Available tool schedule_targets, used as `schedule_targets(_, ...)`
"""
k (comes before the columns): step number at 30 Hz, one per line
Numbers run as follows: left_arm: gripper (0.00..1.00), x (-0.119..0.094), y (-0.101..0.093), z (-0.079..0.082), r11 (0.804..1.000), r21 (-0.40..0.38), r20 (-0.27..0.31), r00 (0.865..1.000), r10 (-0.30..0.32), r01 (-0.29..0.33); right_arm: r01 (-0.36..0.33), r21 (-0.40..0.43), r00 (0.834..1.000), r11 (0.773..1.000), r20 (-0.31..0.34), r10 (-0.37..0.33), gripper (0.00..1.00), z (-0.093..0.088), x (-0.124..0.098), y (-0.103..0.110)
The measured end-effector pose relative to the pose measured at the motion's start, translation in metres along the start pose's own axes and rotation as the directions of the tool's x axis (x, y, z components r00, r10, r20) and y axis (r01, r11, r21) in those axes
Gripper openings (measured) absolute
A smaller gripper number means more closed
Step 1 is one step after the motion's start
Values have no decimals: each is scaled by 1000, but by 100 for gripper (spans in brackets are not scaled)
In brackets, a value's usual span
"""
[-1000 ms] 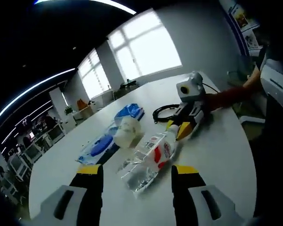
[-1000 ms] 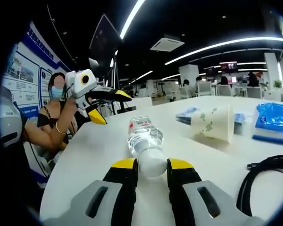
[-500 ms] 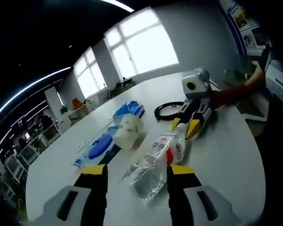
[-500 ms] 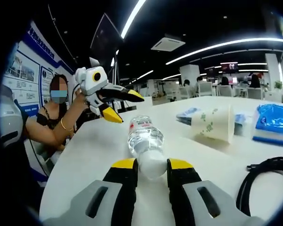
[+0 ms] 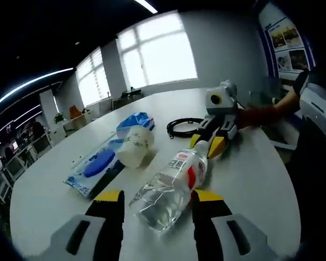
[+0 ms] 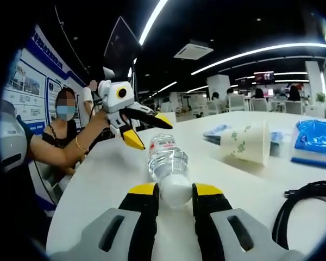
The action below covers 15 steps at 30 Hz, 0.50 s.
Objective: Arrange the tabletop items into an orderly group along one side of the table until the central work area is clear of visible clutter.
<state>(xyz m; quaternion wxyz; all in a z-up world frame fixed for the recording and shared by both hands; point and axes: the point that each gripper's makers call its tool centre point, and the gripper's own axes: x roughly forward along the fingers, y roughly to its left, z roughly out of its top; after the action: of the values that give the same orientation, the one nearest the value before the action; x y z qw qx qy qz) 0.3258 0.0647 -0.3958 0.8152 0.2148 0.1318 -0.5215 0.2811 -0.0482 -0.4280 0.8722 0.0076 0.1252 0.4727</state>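
Left gripper view: white table point(image 5: 261, 179) carries everything. Clear water bottle point(image 5: 171, 187) lies on its side near the table's middle, long axis running from between the left gripper point(image 5: 156, 200) jaws, base end, up to the capped neck at the right gripper point(image 5: 213, 142). Left jaws are spread wide either side of the base, not touching it as far as I can tell. Beyond it, left: flat blue-and-clear packet point(image 5: 95, 167), blue pack point(image 5: 135, 120), black cable point(image 5: 183, 127), tipped paper cup point(image 5: 135, 152).

Right gripper view: right gripper point(image 6: 175, 190) jaws clamp the white cap point(image 6: 175, 190), bottle point(image 6: 165, 157) pointing straight away along the jaws. Left gripper point(image 6: 144, 130) hangs parted over the far end. Right has the hold; likely a drag along the bottle's axis to one edge.
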Motion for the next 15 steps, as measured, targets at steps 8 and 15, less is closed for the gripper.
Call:
schedule_targets(8,47,7,0,-7,999,-44,-5,1000,-12,12,-10,24,1000,1000,8,10,22,0,0,-1)
schedule_targets(15,46,7,-1,-7,999,-52,9,1000,-18,18,-19,50,1000,999,9,18,22,1,0,-2)
